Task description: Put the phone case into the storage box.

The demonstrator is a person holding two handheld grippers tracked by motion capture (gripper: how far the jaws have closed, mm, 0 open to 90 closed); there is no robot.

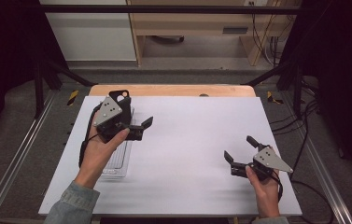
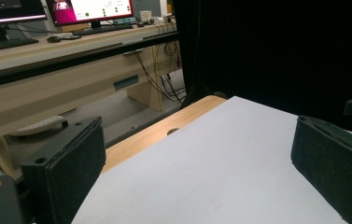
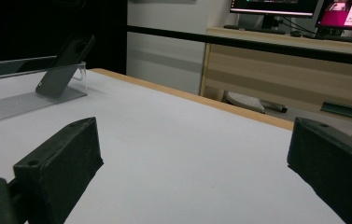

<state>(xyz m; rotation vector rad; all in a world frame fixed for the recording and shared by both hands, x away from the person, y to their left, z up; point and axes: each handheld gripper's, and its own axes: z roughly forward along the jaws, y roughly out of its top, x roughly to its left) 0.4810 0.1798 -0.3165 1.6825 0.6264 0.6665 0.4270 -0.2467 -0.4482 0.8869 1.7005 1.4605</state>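
Both claws, left claw [image 1: 142, 125] and right claw [image 1: 240, 148], gape wide; dark phone [image 3: 65, 65] leans tilted, long axis upward, in the clear tray [image 3: 19, 105].

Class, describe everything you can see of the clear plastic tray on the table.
The clear plastic tray is a long, shallow, see-through rectangle with a ribbed floor and low walls. It lies flat on the white table sheet at the left side. A dark phone leans tilted against its far end wall. The left gripper hangs above it.

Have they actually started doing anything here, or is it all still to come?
It looks barely begun. Nothing seems done: the dark phone leans in the clear tray, untouched. Nothing is in hand either: the left gripper hangs open over the tray, and the right gripper is open above bare white table. Everything remains.
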